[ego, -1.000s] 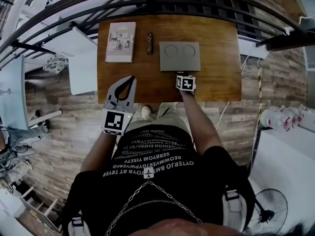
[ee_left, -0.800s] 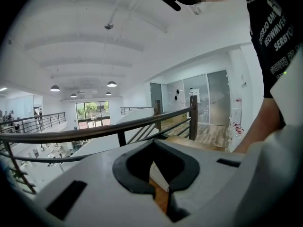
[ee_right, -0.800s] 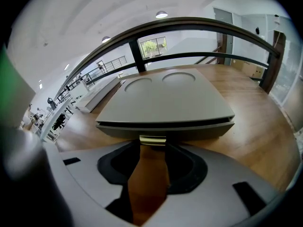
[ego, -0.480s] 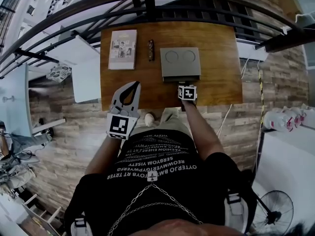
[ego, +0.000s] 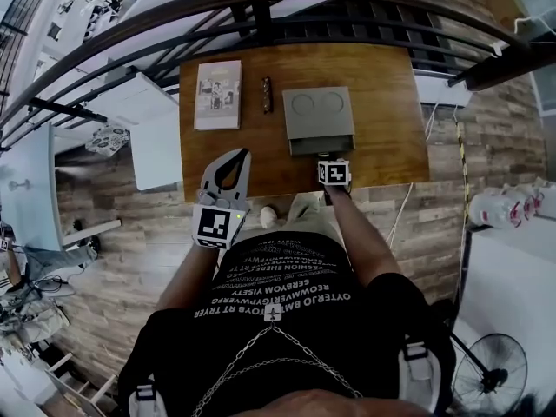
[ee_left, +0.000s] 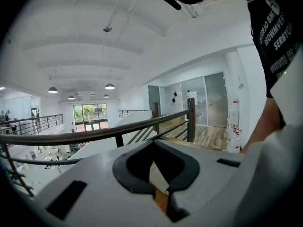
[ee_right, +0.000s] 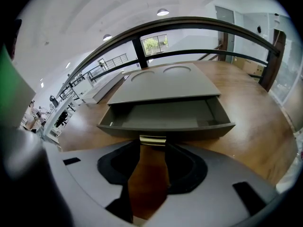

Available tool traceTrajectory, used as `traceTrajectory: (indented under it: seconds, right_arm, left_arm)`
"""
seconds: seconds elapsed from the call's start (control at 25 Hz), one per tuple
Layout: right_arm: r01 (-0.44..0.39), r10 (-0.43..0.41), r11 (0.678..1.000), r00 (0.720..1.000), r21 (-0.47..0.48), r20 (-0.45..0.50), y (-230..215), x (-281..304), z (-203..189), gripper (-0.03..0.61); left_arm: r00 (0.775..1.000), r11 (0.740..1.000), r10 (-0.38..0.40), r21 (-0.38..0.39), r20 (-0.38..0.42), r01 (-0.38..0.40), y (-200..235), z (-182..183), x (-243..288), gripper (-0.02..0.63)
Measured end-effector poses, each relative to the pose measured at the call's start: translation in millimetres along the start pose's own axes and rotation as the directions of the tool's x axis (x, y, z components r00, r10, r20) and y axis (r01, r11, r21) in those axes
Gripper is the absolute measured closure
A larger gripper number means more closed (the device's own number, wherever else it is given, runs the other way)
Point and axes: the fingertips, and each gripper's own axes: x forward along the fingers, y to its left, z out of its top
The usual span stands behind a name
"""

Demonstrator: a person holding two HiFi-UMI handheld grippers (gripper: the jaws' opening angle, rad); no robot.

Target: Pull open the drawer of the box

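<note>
A flat grey box (ego: 318,111) with two round marks on its lid lies on the brown wooden table (ego: 391,137). Its drawer (ee_right: 163,117) is slid out toward me, and its inside looks bare. At the drawer's front, my right gripper (ee_right: 152,141) is shut on the small brass handle (ee_right: 152,139). In the head view that gripper (ego: 333,158) sits at the table's near edge, just before the drawer (ego: 321,145). My left gripper (ego: 242,154) is shut, holds nothing and hovers over the table's near left part, tilted up toward the railing in its own view (ee_left: 154,143).
A magazine (ego: 217,95) and a small dark object (ego: 267,94) lie on the table left of the box. A dark metal railing (ego: 261,3) runs behind the table. A white table (ego: 156,137) stands to the left. My shoes (ego: 269,217) are by the table's front edge.
My right gripper has drawn back toward me with the handle, and the drawer has slid out of the box. The left gripper has barely moved relative to the table.
</note>
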Motion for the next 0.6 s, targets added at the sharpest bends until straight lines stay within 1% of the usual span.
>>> traceTrajectory:
  seconds: [0.6]
  right_arm:
    - [0.003,-0.002,1.0,1.0,0.017,-0.01,8.0,-15.4,-22.8,0.419]
  left_arm:
    - [0.999,0.999,-0.032,0.007,0.026,0.032,-6.7,7.5,-9.5,0.614]
